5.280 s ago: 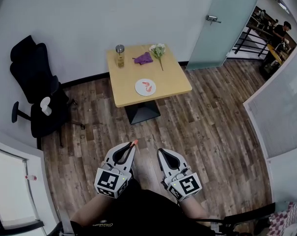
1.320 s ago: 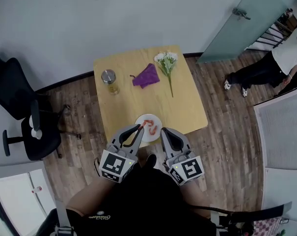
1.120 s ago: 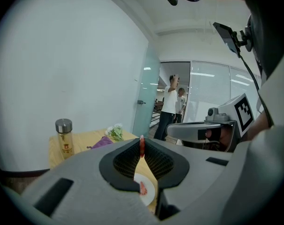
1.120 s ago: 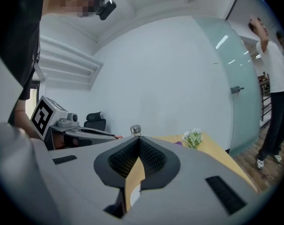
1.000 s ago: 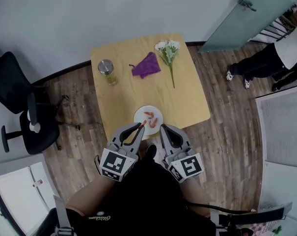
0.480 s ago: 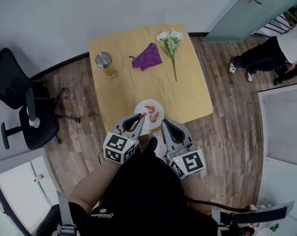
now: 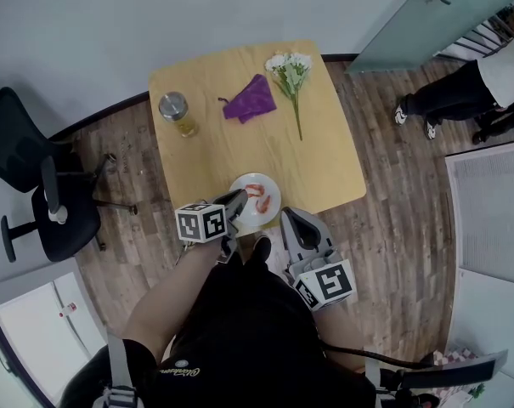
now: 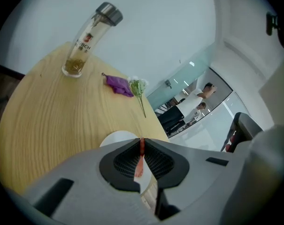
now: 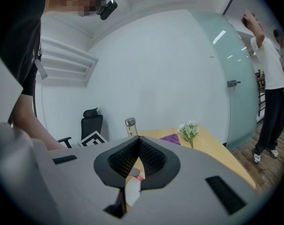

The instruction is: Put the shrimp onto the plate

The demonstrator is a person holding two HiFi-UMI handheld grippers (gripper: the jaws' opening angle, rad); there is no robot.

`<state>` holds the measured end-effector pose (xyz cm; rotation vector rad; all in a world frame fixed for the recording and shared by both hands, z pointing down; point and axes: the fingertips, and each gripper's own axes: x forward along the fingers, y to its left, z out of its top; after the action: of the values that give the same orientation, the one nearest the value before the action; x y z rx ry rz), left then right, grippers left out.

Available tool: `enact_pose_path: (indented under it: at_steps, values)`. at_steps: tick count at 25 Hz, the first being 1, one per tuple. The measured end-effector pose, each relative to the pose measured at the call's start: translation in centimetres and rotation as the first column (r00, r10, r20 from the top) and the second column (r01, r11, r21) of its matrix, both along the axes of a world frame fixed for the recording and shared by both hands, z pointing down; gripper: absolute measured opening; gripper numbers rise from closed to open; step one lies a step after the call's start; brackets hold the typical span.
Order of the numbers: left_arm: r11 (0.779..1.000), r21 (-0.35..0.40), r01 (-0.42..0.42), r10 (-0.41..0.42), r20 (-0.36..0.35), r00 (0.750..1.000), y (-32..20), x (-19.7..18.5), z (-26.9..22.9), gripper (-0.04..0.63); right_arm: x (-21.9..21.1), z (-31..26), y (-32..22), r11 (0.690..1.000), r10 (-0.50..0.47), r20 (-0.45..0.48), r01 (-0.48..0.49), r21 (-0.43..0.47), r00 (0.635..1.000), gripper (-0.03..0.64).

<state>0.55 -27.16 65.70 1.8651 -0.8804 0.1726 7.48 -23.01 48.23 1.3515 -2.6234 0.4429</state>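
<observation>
A white plate [image 7: 269, 213] lies near the front edge of the wooden table [image 7: 324, 160], with orange shrimp [image 7: 261, 197] on it. My left gripper [image 7: 240, 199] reaches over the plate's left side, its marker cube turned up. In the left gripper view the left gripper [image 8: 142, 142] is shut on a thin orange shrimp [image 8: 140, 159], and the plate [image 8: 118, 137] shows just beyond the jaws. My right gripper [image 7: 287, 215] hangs just off the table's front edge, to the right of the plate. It [image 9: 139, 138] is shut with nothing in it.
A glass bottle [image 7: 176, 113], a purple cloth [image 7: 245, 102] and a bunch of white flowers [image 7: 289, 70] lie at the table's far side. A black office chair [image 7: 36, 177] stands to the left. A person [image 7: 460, 92] stands by the glass door at right.
My left gripper has rolled over and moved forward over the plate's left side, still holding the shrimp. The right gripper has barely moved.
</observation>
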Motion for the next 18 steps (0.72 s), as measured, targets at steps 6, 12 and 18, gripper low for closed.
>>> enact_pose_path:
  at_steps: [6,12,18]
  values:
    - [0.992,-0.128,-0.002,-0.004,-0.048,0.999,0.4,-0.1,2.7,0.028,0.6,0.2,-0.1,1.000,0.017,-0.002,-0.017,-0.005,1.000,0.002]
    - [0.977,-0.212,-0.016,0.003,-0.062,0.998,1.0,-0.1,4.3,0.028,1.0,0.2,-0.3,1.000,0.027,-0.002,-0.027,-0.011,1.000,0.002]
    - [0.966,-0.258,-0.008,-0.019,-0.104,0.994,0.9,-0.1,4.9,0.028,1.0,-0.1,-0.4,0.999,0.033,0.006,-0.033,-0.011,0.999,0.002]
